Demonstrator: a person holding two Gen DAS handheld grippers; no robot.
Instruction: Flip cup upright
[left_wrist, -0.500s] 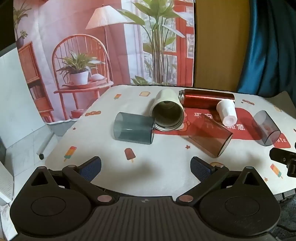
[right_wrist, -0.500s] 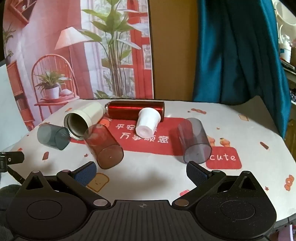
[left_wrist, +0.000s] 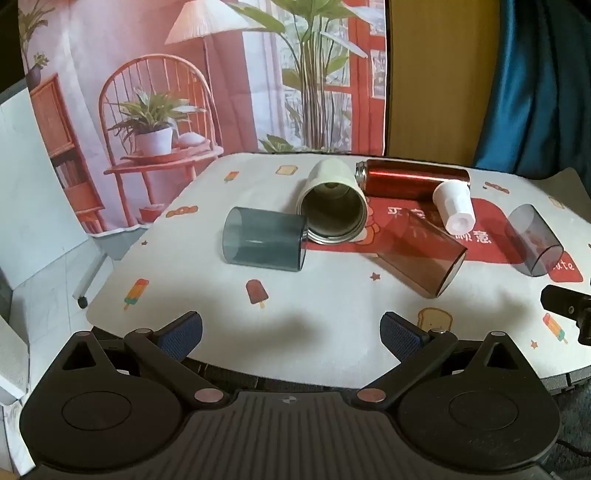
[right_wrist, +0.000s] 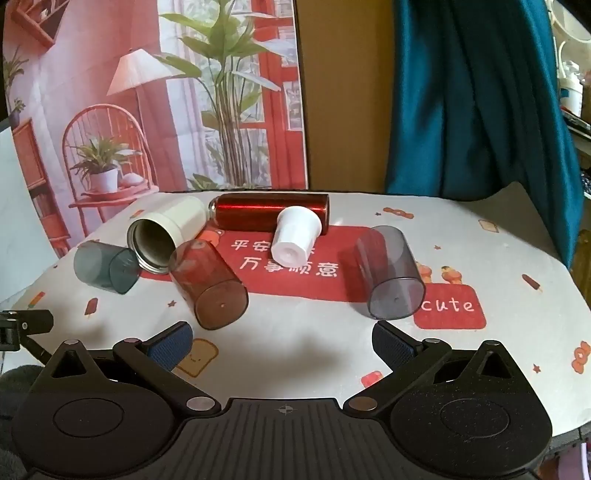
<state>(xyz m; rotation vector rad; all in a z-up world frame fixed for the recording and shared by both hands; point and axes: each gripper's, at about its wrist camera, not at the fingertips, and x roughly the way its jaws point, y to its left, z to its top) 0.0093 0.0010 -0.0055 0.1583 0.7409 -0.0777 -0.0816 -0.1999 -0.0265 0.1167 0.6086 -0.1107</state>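
Note:
Several cups lie on their sides on the patterned tablecloth (left_wrist: 325, 295). A teal-grey cup (left_wrist: 264, 240) (right_wrist: 105, 267), a cream cup with a metal rim (left_wrist: 332, 203) (right_wrist: 164, 234), a brown see-through cup (left_wrist: 421, 251) (right_wrist: 210, 284), a small white cup (left_wrist: 454, 206) (right_wrist: 295, 236) and a grey see-through cup (left_wrist: 533, 240) (right_wrist: 389, 273). A red metal bottle (left_wrist: 413, 179) (right_wrist: 269, 214) lies behind them. My left gripper (left_wrist: 291, 332) is open and empty at the near table edge. My right gripper (right_wrist: 282, 341) is open and empty, short of the brown and grey cups.
A printed backdrop (left_wrist: 184, 92) with a chair and plants hangs behind the table. A teal curtain (right_wrist: 472, 92) hangs at the right. A white board (left_wrist: 22, 203) stands at the left. The table's front edge curves just ahead of both grippers.

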